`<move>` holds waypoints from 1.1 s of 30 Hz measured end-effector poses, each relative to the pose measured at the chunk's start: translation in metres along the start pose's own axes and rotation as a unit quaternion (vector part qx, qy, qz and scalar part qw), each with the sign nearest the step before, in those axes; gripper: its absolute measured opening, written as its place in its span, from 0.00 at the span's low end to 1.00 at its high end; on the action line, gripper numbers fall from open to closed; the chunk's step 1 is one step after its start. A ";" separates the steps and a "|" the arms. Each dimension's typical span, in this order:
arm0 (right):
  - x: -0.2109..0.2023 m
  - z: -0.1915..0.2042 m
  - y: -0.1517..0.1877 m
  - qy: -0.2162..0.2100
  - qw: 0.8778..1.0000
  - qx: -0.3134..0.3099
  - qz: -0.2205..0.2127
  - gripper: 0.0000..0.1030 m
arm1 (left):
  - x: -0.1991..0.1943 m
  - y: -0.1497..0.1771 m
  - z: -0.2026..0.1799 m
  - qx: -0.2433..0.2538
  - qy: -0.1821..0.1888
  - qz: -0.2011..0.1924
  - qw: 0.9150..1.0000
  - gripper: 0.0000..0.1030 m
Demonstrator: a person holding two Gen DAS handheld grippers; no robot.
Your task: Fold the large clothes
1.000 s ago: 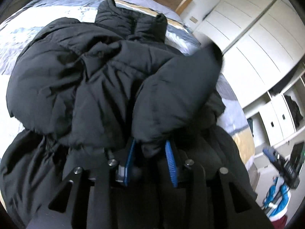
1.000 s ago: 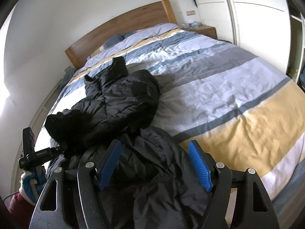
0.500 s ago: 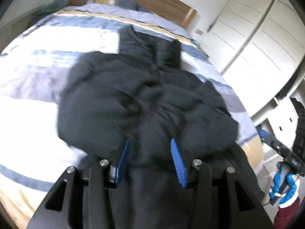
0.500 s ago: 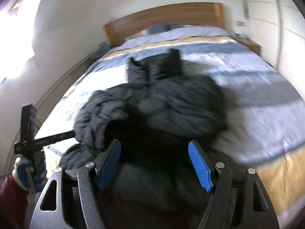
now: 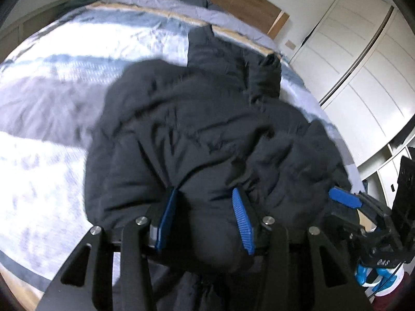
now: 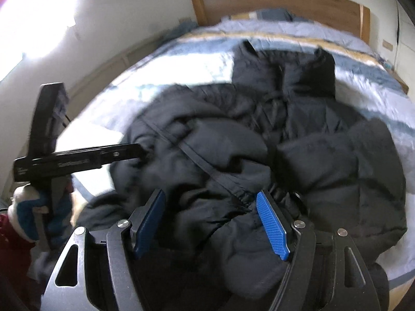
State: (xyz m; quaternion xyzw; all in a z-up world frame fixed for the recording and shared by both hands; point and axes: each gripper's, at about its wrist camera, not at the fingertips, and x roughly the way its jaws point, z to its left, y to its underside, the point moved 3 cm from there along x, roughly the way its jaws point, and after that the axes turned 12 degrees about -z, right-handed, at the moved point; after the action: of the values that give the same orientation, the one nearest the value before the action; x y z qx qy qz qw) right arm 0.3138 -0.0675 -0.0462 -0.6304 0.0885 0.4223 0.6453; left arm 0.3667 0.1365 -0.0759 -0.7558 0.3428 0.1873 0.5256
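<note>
Black puffer jacket [image 5: 207,134] takes up most of both views, bunched in a heap on a bed with a striped duvet [image 5: 64,98] in white, grey-blue and tan bands. In the left wrist view the jacket fills the centre and lower half of the frame, with its stand-up collar [image 5: 207,49] pointing toward the wooden headboard [image 5: 233,2] at the top. The left gripper [image 5: 205,220] sits at bottom centre with its blue pads [image 5: 166,220] pressed against a puffy fold of jacket bulging between them, so it looks clamped on the fabric, though the frame is a bit blurry. The right gripper's blue pad pokes in at the lower right edge of that frame, against the jacket's side.

In the right wrist view the jacket [image 6: 259,142] sits centre frame, collar [image 6: 282,70] at upper middle, headboard [image 6: 280,2] above it. The right gripper [image 6: 212,223] is at the bottom with its pads [image 6: 272,223] spread wide, jacket fabric lying loose between them, not pinched. The left gripper [image 6: 137,153] shows at the left edge, its tip touching the jacket's left side, held by a blue and white gloved hand [image 6: 28,210].

White wardrobe doors [image 5: 363,64] fill the upper right of the left view.
</note>
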 end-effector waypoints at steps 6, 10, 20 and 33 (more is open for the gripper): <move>0.015 -0.028 0.029 0.011 0.999 0.015 0.033 0.67 | 0.012 0.014 -0.006 0.008 -0.019 0.008 1.000 0.45; -0.001 -0.034 0.036 0.023 0.999 0.023 0.034 0.64 | -0.001 0.015 -0.016 0.028 -0.036 0.016 0.999 0.46; -0.073 -0.054 0.058 0.085 0.995 0.045 0.024 0.64 | -0.074 0.034 -0.043 0.022 -0.035 0.002 0.999 0.47; -0.203 -0.050 0.059 0.113 0.991 0.044 -0.057 0.65 | -0.176 0.046 -0.062 0.040 -0.068 -0.040 0.996 0.60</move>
State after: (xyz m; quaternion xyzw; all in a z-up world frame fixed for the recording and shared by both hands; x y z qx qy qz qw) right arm 0.1685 -0.2090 0.0316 -0.6494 0.1435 0.3063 0.6811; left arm 0.2065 0.1260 0.0304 -0.7330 0.2830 0.2033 0.5842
